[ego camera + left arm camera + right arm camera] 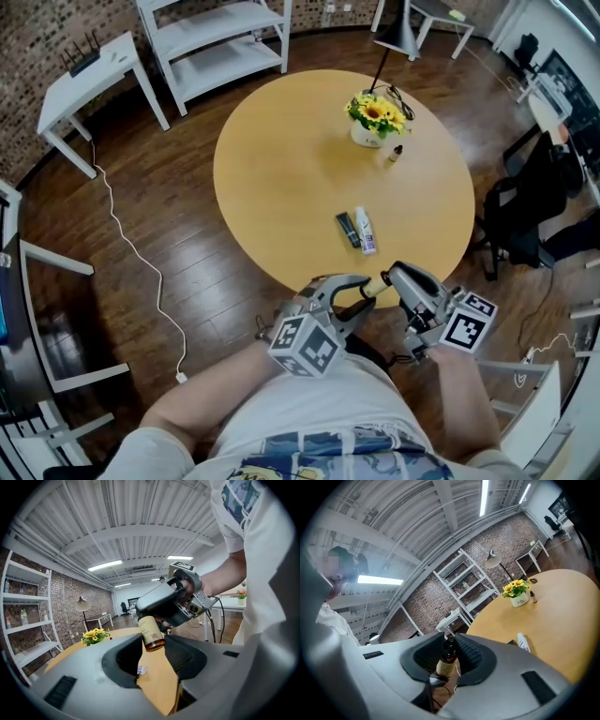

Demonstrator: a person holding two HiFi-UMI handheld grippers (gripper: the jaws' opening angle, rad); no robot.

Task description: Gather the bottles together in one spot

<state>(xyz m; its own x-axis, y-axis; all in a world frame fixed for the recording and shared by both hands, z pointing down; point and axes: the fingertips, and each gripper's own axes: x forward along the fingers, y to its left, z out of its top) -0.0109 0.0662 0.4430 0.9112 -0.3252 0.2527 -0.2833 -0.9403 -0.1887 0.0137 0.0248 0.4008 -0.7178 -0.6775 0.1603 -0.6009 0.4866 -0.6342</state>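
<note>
Amber bottle (446, 662): pinched by fingers of right gripper (449, 644); fingers of left gripper (152, 651) spread. Best set down gently beside white bottle (365, 231), near edge of desk (281, 159).

Bottle (446, 662): amber glass, cream label. Table (281, 169): plain tan wood. Flowers (377, 112): yellow; pot (367, 137): white. Floor (75, 216): dark brown planks.

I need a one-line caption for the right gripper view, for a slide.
Right gripper closed on an amber bottle, the round table and sunflower pot beyond.
</note>
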